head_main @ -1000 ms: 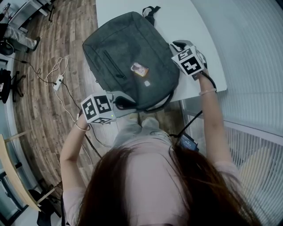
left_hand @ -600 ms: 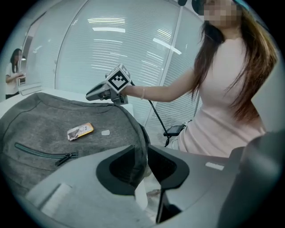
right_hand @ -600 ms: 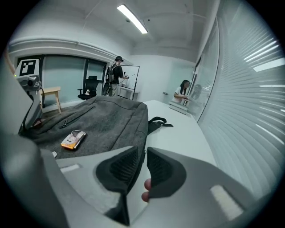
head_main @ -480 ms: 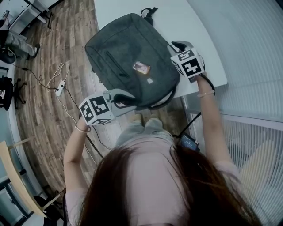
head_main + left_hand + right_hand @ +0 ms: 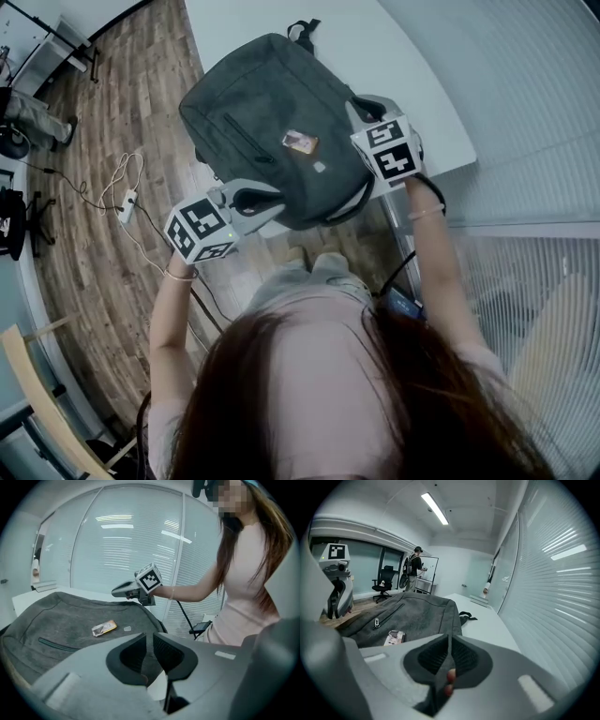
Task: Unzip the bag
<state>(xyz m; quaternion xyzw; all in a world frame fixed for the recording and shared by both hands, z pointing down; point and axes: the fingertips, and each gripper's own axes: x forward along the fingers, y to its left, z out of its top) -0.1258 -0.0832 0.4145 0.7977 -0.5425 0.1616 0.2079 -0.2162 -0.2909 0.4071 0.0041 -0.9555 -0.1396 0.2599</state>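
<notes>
So both claws are clamped on the near end of the bag [image 5: 272, 112]. The left claw [image 5: 149, 644] just squeezed tighter on corner fabric, and the right claw [image 5: 449, 641] is pinching a thin flap. Bag's long axis runs away across the worktop [image 5: 403, 66], all zipped, contents unseen. Front zip [image 5: 246, 138] is nearer the left claw imo.

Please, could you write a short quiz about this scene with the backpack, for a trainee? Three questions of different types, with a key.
1. True or false: the front pocket zip of the backpack is wide open.
2. What does the right gripper hold? A) the small label on top B) a thin part at the backpack's side C) nothing
3. In the head view, what lies on the wooden floor left of the table?
Key: 1 false, it looks closed. 2 B. 3 a white cable with a power strip.
</notes>
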